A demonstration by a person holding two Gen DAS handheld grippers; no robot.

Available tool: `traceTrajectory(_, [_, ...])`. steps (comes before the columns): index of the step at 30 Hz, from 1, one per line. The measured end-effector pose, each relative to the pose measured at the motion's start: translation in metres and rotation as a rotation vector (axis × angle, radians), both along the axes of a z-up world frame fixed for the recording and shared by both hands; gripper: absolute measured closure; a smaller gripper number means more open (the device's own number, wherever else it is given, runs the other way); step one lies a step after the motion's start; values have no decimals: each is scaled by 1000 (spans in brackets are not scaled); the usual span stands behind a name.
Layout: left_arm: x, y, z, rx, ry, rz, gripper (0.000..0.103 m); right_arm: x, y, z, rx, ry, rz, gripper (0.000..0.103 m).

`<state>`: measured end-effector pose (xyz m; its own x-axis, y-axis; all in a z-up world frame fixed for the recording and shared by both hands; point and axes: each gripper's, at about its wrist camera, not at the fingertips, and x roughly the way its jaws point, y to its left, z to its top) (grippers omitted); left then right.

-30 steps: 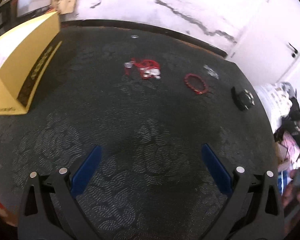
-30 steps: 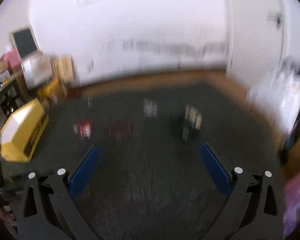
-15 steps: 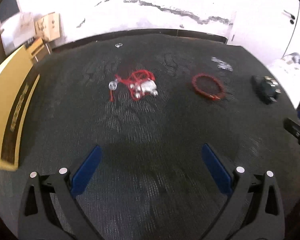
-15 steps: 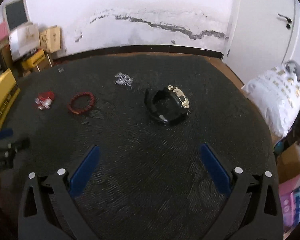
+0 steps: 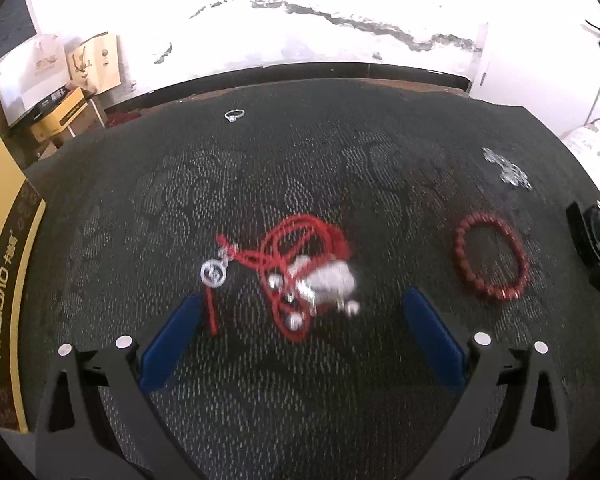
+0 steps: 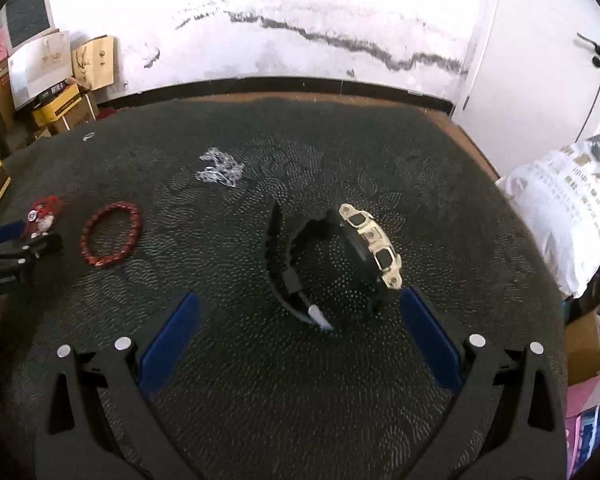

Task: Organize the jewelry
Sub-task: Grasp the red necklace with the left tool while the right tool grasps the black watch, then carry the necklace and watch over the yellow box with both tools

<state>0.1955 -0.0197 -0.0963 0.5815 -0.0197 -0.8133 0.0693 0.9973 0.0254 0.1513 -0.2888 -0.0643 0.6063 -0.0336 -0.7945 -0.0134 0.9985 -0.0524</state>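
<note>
Jewelry lies on a dark patterned cloth. My left gripper is open just before a red cord necklace with silver charms, which lies between its fingertips. A red bead bracelet lies to its right, a small silver ring far back, a silver chain at the right. My right gripper is open around a black and gold watch. The right wrist view also shows the bracelet, the chain and the necklace.
A yellow box stands at the table's left edge. Cardboard boxes are stacked against the white wall behind. A white bag sits off the table's right side. The left gripper's body shows at the left of the right wrist view.
My left gripper has moved forward until the red necklace sits between its fingertips. My right gripper has moved forward to the watch. Both stay open.
</note>
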Motion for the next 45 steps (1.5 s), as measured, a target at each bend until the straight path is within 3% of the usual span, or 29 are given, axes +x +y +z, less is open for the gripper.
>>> traceTrajectory(5, [11, 1, -1, -4, -1, 5, 5, 24, -12, -15, -31, 37, -20, 7])
traceTrajectory(11, [13, 2, -1, -6, -2, 5, 5, 42, -28, -18, 64, 54, -39, 6])
traceTrajectory(27, [11, 1, -3, -12, -5, 6, 6, 32, -26, -23, 59, 39, -33, 6])
traceTrajectory(31, [4, 4, -2, -10, -22, 27, 17, 31, -26, -23, 61, 42, -26, 8])
traceTrajectory(35, [-1, 7, 2, 1, -41, 53, 40, 28, -24, -21, 62, 42, -12, 17])
traceTrajectory(38, [-7, -1, 4, 19, -51, 13, 57, 27, -22, -20, 64, 40, -4, 22])
traceTrajectory(40, [-11, -6, 4, 31, -55, -6, 63, 26, -21, -19, 65, 39, -1, 24])
traceTrajectory(42, [-13, -8, 4, 27, -57, -12, 67, 25, -21, -17, 67, 30, -1, 39])
traceTrajectory(45, [-15, -7, 4, 19, -59, -18, 71, 24, -23, -17, 68, 33, -1, 39])
